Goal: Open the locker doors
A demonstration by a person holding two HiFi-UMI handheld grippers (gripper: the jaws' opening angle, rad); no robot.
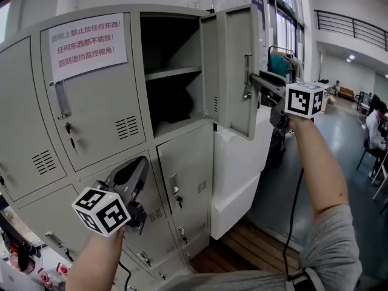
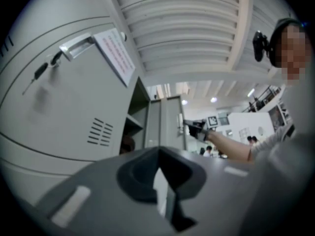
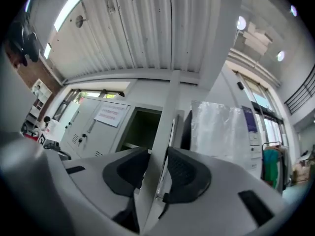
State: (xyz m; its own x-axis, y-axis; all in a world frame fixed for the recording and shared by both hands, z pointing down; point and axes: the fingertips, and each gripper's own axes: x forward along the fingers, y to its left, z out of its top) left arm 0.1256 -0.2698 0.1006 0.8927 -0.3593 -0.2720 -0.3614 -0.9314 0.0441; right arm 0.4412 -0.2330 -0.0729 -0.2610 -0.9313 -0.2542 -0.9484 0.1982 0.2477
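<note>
A bank of grey lockers point(image 1: 97, 96) fills the left of the head view. The upper right door point(image 1: 233, 71) stands swung open, and its compartment point(image 1: 173, 71) shows a shelf and a dark object inside. My right gripper point(image 1: 253, 80) is at this door's free edge by the handle. In the right gripper view the door edge point(image 3: 170, 112) runs between the two pads, and the right gripper point(image 3: 156, 163) is shut on it. My left gripper point(image 1: 139, 165) is shut and empty, in front of the closed lower doors point(image 1: 185, 174). In its own view the left gripper point(image 2: 157, 154) points up at the lockers.
A paper notice point(image 1: 88, 44) is taped on the closed upper middle door. A white panel point(image 1: 239, 168) stands right of the lockers over a wooden floor strip point(image 1: 242, 241). A seated person point(image 1: 376, 126) and a clothes rack point(image 1: 282, 62) are far right. Small items point(image 1: 24, 259) lie at lower left.
</note>
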